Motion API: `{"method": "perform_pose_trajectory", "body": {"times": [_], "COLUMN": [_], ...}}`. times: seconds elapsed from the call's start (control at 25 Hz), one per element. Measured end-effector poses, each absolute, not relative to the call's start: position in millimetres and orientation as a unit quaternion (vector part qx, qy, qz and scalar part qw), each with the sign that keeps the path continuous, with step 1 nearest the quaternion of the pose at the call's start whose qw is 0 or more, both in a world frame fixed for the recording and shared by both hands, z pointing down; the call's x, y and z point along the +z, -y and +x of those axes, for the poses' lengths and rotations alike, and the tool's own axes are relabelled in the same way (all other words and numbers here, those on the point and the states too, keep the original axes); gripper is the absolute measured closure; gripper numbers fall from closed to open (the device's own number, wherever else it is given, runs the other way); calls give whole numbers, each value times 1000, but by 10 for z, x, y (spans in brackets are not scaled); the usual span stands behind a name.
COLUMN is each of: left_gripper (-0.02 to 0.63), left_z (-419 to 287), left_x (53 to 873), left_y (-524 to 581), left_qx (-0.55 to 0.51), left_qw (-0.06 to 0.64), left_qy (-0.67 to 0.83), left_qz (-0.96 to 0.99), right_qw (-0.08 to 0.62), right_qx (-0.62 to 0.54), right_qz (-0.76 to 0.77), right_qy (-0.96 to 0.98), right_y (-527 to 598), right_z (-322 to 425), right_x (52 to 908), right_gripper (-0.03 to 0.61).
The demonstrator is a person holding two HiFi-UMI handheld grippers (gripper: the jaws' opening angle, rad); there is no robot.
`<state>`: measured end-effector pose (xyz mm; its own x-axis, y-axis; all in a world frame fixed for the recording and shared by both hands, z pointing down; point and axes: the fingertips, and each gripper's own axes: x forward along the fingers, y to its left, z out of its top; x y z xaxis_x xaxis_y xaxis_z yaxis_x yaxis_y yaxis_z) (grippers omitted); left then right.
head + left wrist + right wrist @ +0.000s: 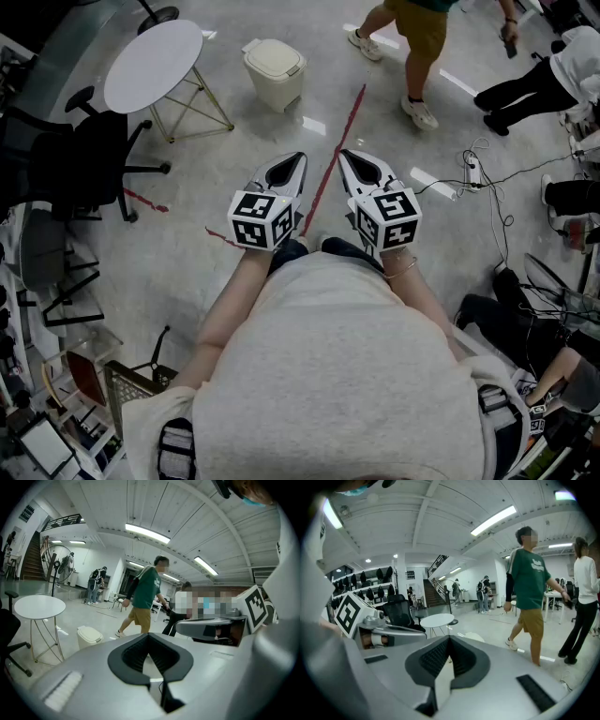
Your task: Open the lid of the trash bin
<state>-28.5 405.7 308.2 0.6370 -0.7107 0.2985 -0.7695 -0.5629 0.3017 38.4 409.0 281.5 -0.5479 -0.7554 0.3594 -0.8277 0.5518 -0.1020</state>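
The cream trash bin (274, 70) stands on the grey floor ahead of me with its lid down. It is well beyond both grippers. My left gripper (297, 159) and right gripper (346, 156) are held side by side in front of my body, both shut and holding nothing. The left gripper view has the bin (89, 636) low at the left, past the shut left gripper (149, 635). In the right gripper view only the bin's top (474, 637) peeks over the shut right gripper (450, 639).
A white round table (153, 64) on a wire frame stands left of the bin, with a black office chair (89, 159) nearer me. A red tape line (337, 136) crosses the floor. A person in a green shirt (417, 42) walks behind the bin. Cables and a power strip (473, 172) lie at the right.
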Motion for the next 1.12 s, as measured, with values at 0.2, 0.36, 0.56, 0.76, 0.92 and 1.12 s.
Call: {"method": "perform_pose_trajectory", "body": {"times": [0.2, 0.36, 0.56, 0.76, 0.92, 1.12], "left_gripper": [604, 604, 604, 604, 604, 604], "left_z": [-309, -349, -411, -508, -564, -562], "left_x": [3087, 3064, 3055, 3110, 3222, 3354], "left_y": [-4004, -4007, -4025, -3994, -3910, -3658], "left_qx": [77, 76, 75, 72, 66, 69], "left_qw": [203, 204, 201, 209, 234, 242], "left_qy": [416, 411, 404, 404, 407, 412], "left_qz": [883, 885, 889, 888, 881, 876], "right_qw": [135, 138, 125, 126, 137, 136], "right_qx": [133, 129, 141, 149, 163, 164], "right_qz": [456, 460, 475, 485, 488, 484], "right_qy": [870, 868, 860, 853, 847, 849], "right_y": [-4042, -4048, -4057, -4066, -3991, -3700], "right_z": [350, 283, 241, 229, 240, 256], "right_x": [2808, 2775, 2804, 2881, 3005, 3070], "right_gripper": [572, 572, 572, 571, 571, 571]}}
